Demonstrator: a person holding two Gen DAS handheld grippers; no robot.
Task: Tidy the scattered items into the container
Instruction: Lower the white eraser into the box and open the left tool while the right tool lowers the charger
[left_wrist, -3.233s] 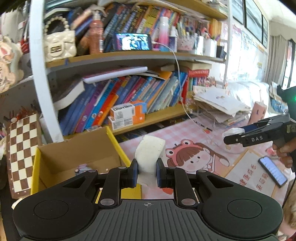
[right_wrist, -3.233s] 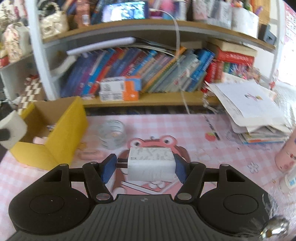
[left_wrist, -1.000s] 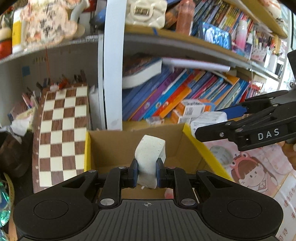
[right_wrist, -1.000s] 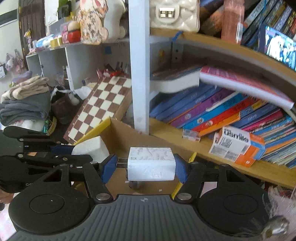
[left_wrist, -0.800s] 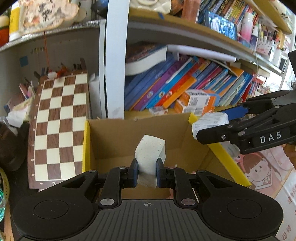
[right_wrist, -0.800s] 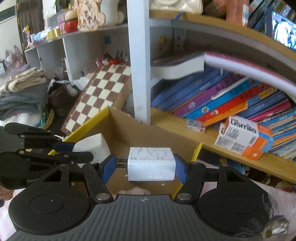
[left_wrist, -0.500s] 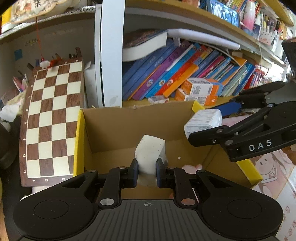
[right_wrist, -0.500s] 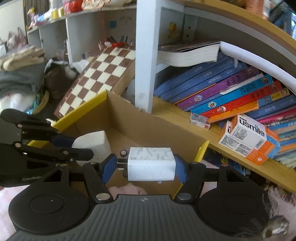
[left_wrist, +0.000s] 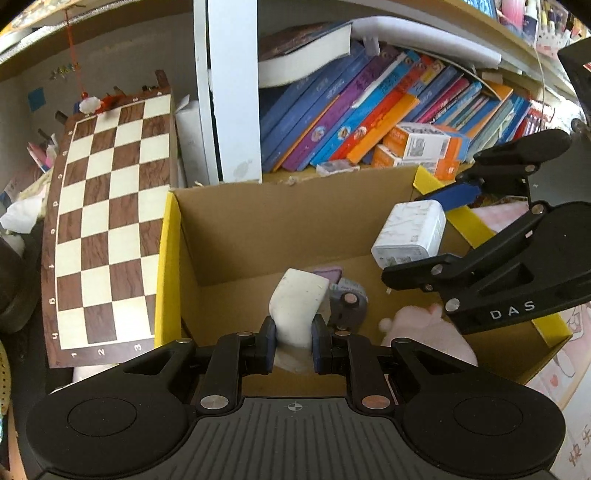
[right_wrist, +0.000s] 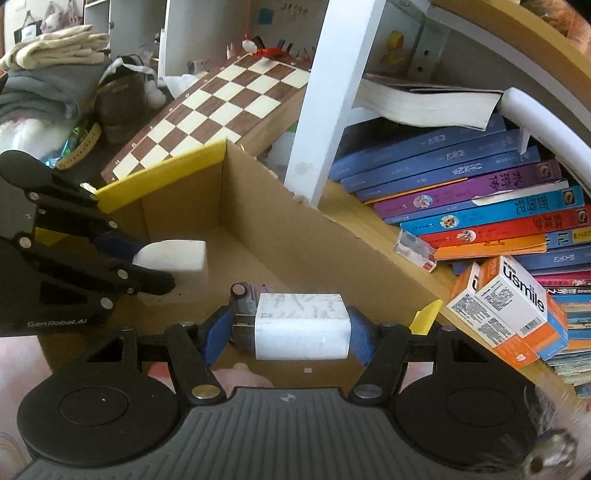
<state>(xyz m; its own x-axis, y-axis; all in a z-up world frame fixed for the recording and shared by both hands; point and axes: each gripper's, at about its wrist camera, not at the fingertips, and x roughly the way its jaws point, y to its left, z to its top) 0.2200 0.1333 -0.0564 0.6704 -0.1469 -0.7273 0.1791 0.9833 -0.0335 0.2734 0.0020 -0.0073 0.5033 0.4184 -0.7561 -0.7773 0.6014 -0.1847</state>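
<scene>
Left wrist view: the left gripper (left_wrist: 293, 341) hangs over the open cardboard box (left_wrist: 258, 206), which serves as the landmark for every line below.
Left jaws: closed tight on a white eraser-like block (left_wrist: 299, 306), pinched near its lower end, the block standing upright between the blue pads.
Block position: above the box floor, toward the near wall, inside the box outline.
Right gripper, from the left: the right gripper (left_wrist: 439, 229) reaches in over the right wall of the box, black with the letters DAS on its side.
Right jaws: held partly apart and clamped on a white charger plug (right_wrist: 301, 326), the pads pressing its two short ends, its metal prongs pointing to the left pad in the right wrist view.
Charger position: over the right part of the box interior, above the floor and below the yellow rim (left_wrist: 469, 221).
Box contents: a pale pink soft item (left_wrist: 424, 328) lies on the floor by the right wall; a small grey-purple object (left_wrist: 347, 299) lies on the floor just behind the block.
Box surround: a chessboard (left_wrist: 107, 221) leans against the shelf just left of the box; a white shelf post (left_wrist: 232, 88) rises behind the back wall.
Behind the box: slanted books (right_wrist: 472, 206) fill the wooden shelf, and orange-and-white cartons (right_wrist: 513, 306) sit at the right of the back wall.
</scene>
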